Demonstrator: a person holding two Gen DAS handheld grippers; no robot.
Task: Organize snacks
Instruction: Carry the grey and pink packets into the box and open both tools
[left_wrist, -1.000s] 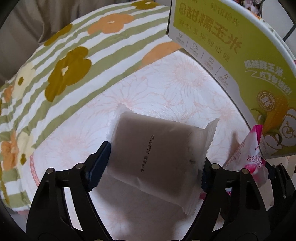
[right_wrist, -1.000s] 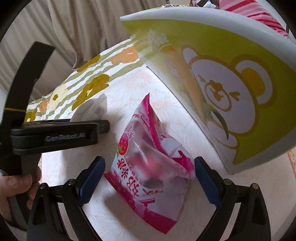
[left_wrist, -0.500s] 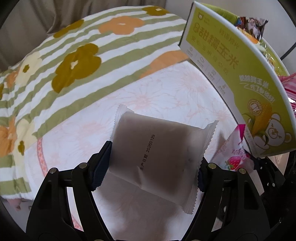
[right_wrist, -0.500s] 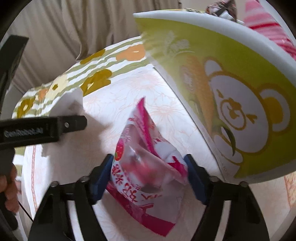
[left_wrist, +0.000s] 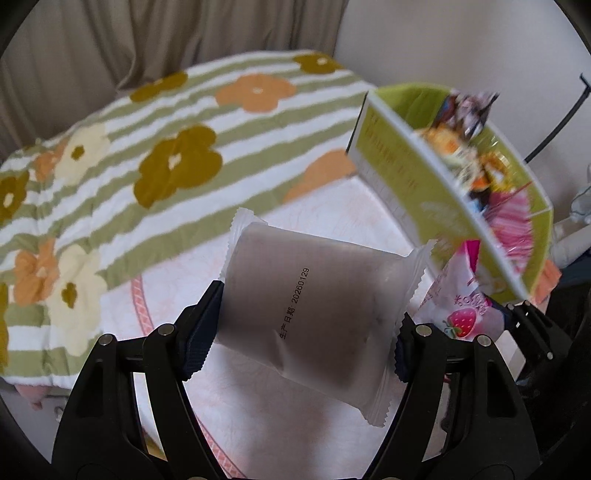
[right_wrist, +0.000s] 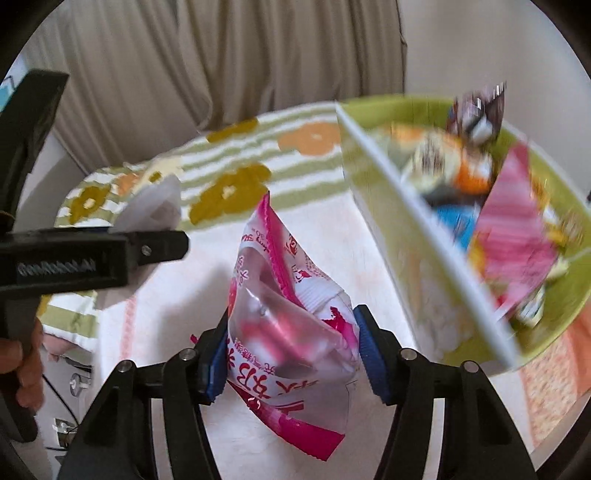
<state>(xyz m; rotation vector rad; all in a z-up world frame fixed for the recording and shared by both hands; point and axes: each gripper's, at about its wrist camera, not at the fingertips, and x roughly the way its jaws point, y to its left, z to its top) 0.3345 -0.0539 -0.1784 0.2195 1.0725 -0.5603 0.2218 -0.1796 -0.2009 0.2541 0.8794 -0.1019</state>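
Left wrist view: a frosted grey packet was held across its width by the left gripper, clear of the bed. In the right wrist view a pink strawberry packet was seen between the pads of the right gripper, whose jaws were closing, the wrapper already pinched and crumpled. A green box was stood at the bed's right edge, several wrapped snacks already inside it. The step in hand was judged to be the carrying of both packets to that box. It would be done well if each packet were raised above the near white rim before being moved across, if one gripper were brought over at a time so that the two did not collide, and if release were made low inside so that nothing bounced out. The soft wrappers were judged likely to slip if pinched loosely. The bed was covered with a pale floral sheet and, toward its far edge, a striped flowered blanket; beige curtains were hung behind.
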